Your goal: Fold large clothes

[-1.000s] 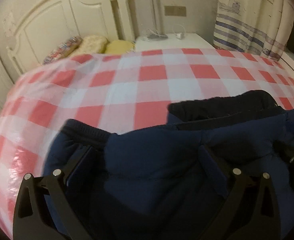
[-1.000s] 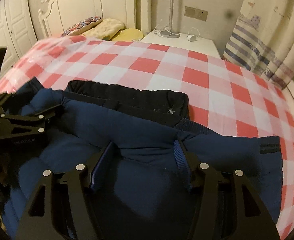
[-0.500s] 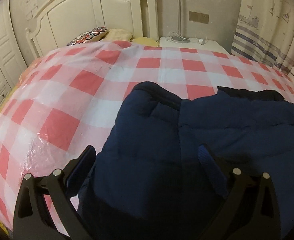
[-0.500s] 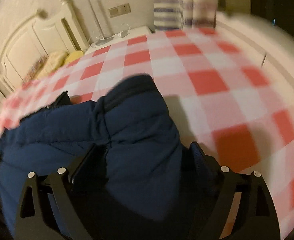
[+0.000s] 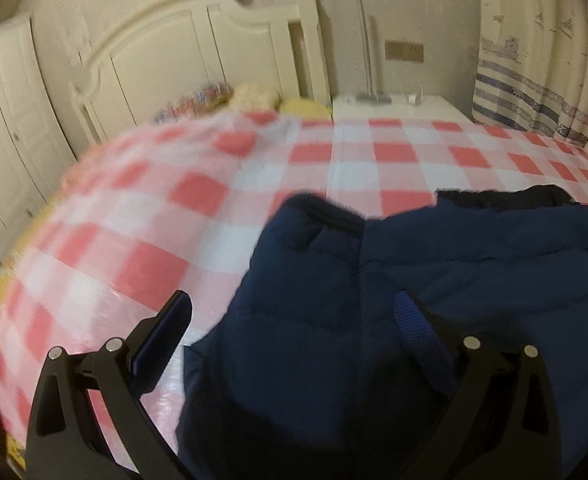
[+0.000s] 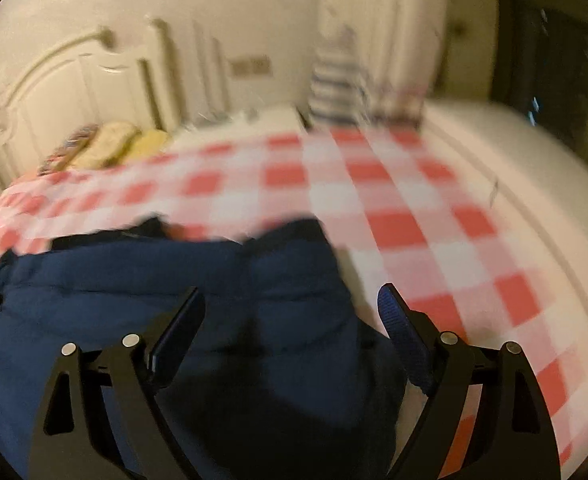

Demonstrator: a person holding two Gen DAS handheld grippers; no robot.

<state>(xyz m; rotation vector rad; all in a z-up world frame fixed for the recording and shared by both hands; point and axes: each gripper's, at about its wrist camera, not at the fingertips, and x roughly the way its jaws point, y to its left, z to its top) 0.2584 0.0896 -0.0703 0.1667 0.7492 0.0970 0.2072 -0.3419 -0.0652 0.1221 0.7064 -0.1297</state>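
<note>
A navy padded jacket (image 5: 394, 280) lies folded on the red-and-white checked bed cover (image 5: 153, 220), its dark lining (image 5: 506, 196) showing at the far edge. My left gripper (image 5: 289, 304) hovers open over the jacket's left edge, with one finger above the cover and the other above the fabric. In the right wrist view, which is blurred, the same jacket (image 6: 173, 280) fills the lower left. My right gripper (image 6: 289, 294) stands open over the jacket's right end. Nothing is pinched between either pair of fingers.
A white headboard (image 5: 197, 40) and pillows (image 5: 229, 96) stand at the far end of the bed. A white nightstand (image 5: 398, 108) with a lamp base sits beside a striped curtain (image 5: 534, 92). Wardrobe doors (image 5: 5, 120) line the left. The bed's white side edge (image 6: 534, 200) runs along the right.
The right gripper's jaws have widened and let go of the jacket fold, and it swung right. The left gripper drew back to the left, staying wide. The jacket stays on the bed.
</note>
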